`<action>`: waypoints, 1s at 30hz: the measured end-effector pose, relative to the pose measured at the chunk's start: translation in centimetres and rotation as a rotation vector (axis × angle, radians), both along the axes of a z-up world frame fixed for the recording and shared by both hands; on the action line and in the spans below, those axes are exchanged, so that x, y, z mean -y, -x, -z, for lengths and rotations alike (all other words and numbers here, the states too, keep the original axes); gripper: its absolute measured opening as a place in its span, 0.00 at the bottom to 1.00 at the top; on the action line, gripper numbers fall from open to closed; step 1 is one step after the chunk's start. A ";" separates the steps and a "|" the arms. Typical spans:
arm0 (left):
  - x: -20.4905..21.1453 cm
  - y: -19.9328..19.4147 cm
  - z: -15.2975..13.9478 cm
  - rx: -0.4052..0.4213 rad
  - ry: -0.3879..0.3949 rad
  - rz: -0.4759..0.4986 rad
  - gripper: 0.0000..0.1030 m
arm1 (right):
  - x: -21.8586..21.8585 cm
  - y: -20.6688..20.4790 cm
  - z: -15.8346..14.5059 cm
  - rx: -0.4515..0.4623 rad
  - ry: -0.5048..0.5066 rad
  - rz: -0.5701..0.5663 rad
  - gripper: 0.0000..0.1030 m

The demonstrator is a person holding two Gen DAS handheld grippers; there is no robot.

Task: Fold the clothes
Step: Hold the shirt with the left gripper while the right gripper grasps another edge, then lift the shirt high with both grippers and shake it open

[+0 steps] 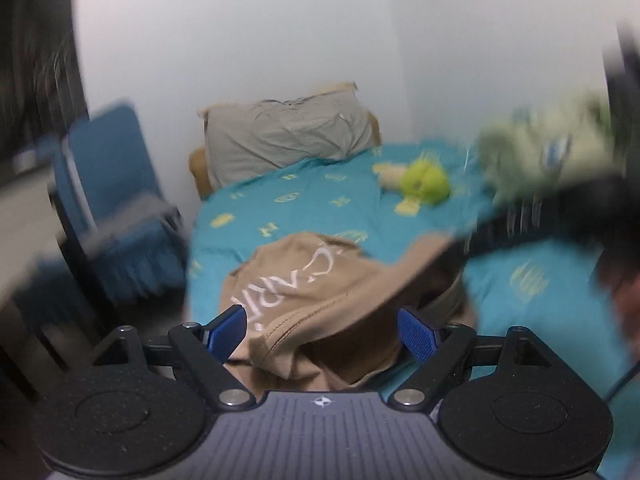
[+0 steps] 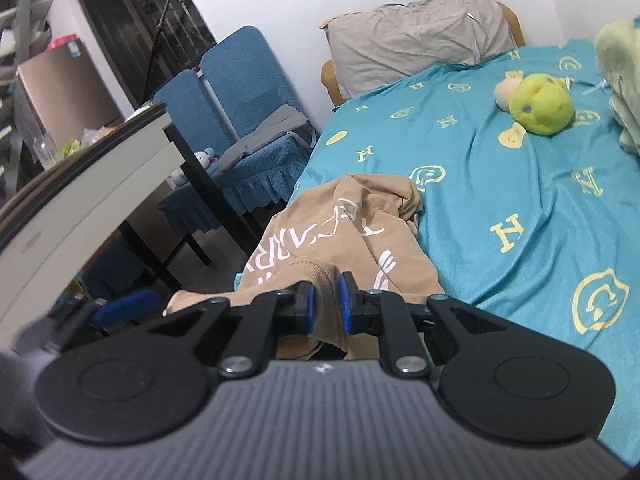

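A tan sweatshirt with white lettering lies crumpled at the near edge of a bed with a teal sheet. My left gripper is open, its blue pads standing wide on either side of the garment's ribbed hem. In the right wrist view the same sweatshirt hangs partly over the bed's edge. My right gripper is shut on its ribbed hem, which is lifted a little. The left gripper's blue finger shows blurred at the lower left there.
A green plush toy and a pale green blanket lie further up the bed, with a grey pillow at the head. Blue-covered chairs and a dark table stand left of the bed.
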State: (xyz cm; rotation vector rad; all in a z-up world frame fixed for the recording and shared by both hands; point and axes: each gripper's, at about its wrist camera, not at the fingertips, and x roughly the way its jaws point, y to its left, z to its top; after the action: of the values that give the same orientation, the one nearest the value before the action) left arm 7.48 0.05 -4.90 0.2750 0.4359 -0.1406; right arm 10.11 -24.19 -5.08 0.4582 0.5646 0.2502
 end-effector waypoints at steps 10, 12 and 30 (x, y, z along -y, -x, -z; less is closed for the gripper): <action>3.0 -0.8 1.1 0.184 -0.133 -0.166 0.85 | 1.3 -0.4 0.4 -0.030 -0.026 0.038 0.16; 1.4 -0.3 -1.1 0.225 -0.006 -0.207 0.87 | 1.5 -0.6 0.6 -0.037 -0.036 0.036 0.16; -1.3 3.0 -5.8 0.315 0.125 -0.258 0.86 | 0.2 0.8 -0.6 -0.059 0.307 0.187 0.83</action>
State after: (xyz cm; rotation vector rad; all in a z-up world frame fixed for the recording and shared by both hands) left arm 4.44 1.33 0.92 0.1129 0.1458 0.1271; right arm 9.33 -24.37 -4.45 0.2185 0.6017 -0.0300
